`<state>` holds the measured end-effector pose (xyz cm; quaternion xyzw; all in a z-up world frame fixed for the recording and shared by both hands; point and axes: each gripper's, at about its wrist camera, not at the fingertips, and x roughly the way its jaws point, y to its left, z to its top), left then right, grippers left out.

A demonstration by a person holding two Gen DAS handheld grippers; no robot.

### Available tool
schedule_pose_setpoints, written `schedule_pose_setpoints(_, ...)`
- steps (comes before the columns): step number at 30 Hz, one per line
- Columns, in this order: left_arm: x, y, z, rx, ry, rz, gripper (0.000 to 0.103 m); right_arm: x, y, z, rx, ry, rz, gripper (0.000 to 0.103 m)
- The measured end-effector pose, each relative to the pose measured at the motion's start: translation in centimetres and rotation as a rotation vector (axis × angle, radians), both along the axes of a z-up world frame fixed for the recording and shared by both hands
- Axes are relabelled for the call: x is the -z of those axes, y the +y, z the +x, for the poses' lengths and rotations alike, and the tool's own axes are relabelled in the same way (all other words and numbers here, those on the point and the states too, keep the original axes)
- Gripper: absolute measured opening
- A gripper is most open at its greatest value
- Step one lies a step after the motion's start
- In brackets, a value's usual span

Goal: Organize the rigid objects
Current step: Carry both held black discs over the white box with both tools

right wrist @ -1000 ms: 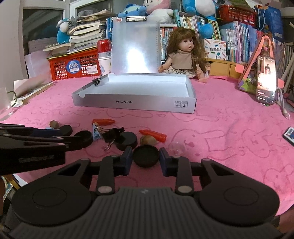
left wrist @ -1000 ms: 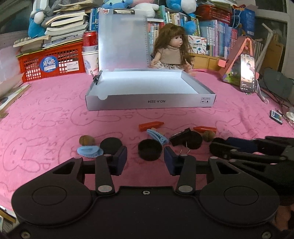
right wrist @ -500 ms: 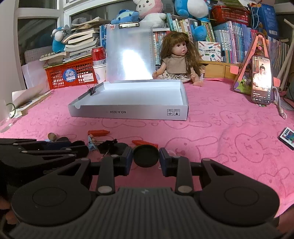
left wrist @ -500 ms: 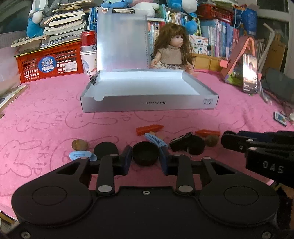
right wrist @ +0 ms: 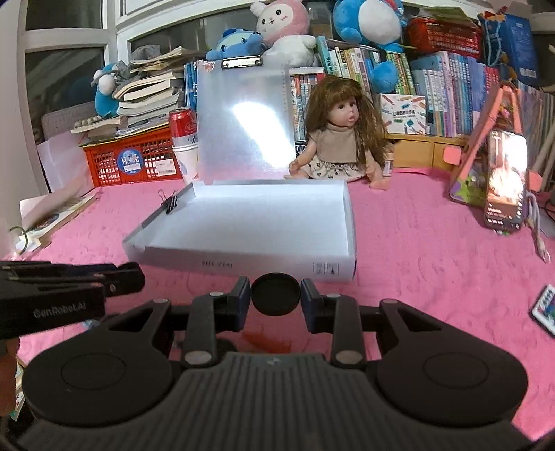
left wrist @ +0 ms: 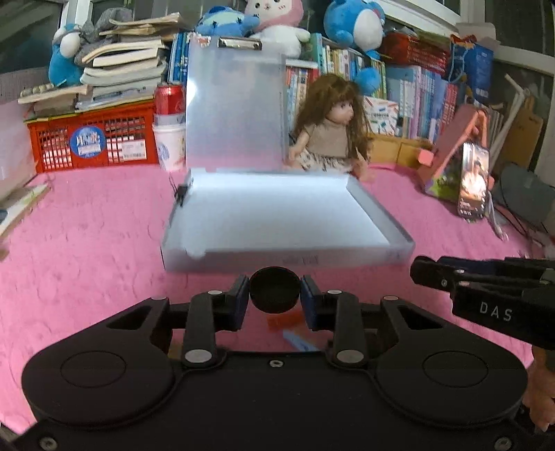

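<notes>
Black caps sit clamped in both grippers: left gripper (left wrist: 274, 295) pinches one cap (left wrist: 274, 290), right gripper (right wrist: 275, 294) another (right wrist: 275, 293), both just before the open grey box (right wrist: 242, 265).

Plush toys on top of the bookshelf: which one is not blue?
The pink-hooded white rabbit plush toy, sitting between the small blue plush toy and the large blue plush toy.
</notes>
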<state>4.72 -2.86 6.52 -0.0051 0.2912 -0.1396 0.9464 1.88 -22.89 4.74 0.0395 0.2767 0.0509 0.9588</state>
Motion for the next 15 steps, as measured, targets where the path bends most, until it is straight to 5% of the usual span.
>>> schedule_pose_setpoints(8, -2.5, -0.3, 6.5, 0.003, 0.082, -0.039, 0.031, -2.0, -0.8, 6.2, -0.034, 0.093, 0.009, 0.036)
schedule_pose_setpoints(15, -1.6, -1.2, 12.3, -0.025, 0.171, -0.027, 0.030, -1.8, -1.4, 12.0, -0.048, 0.202, 0.054, 0.036)
